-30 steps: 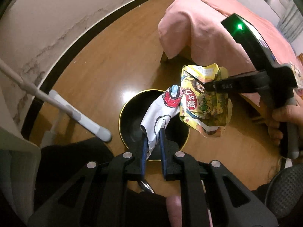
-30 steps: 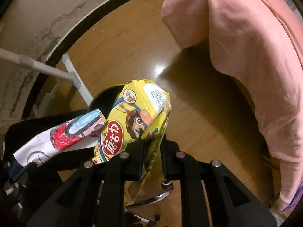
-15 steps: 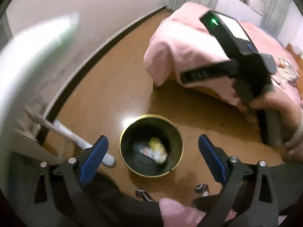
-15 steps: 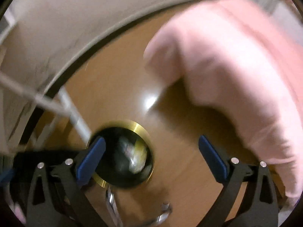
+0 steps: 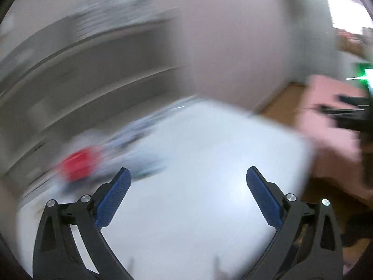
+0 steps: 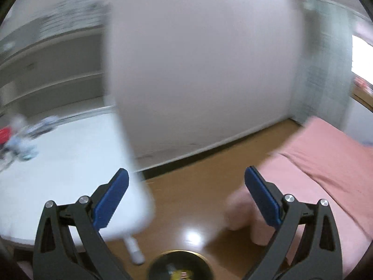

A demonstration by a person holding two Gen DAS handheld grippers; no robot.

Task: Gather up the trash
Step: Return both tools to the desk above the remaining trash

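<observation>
- Left gripper (image 5: 188, 196): jaws spread wide, nothing btwn blue pads (image 5: 112, 198); aimed over white table (image 5: 209, 163).
- Right gripper (image 6: 186, 197): jaws likewise wide apart, holding nothing; pointed at wood floor (image 6: 198, 186) w/ white wall behind.
- Black bin w/ gold rim (image 6: 180, 264) at bottom edge of right view, on floor, btwn table leg (image 6: 134, 252) and pink bed (image 6: 326, 163).
- Trash inside bin: yellowish bit (image 6: 179, 274) visible, too blurred to ID.
- More blurred clutter on table's far left, incl. red item (image 5: 78, 164); kind can't be told.
- Right tool's body w/ green light (image 5: 366, 74) at right edge of left view.
</observation>
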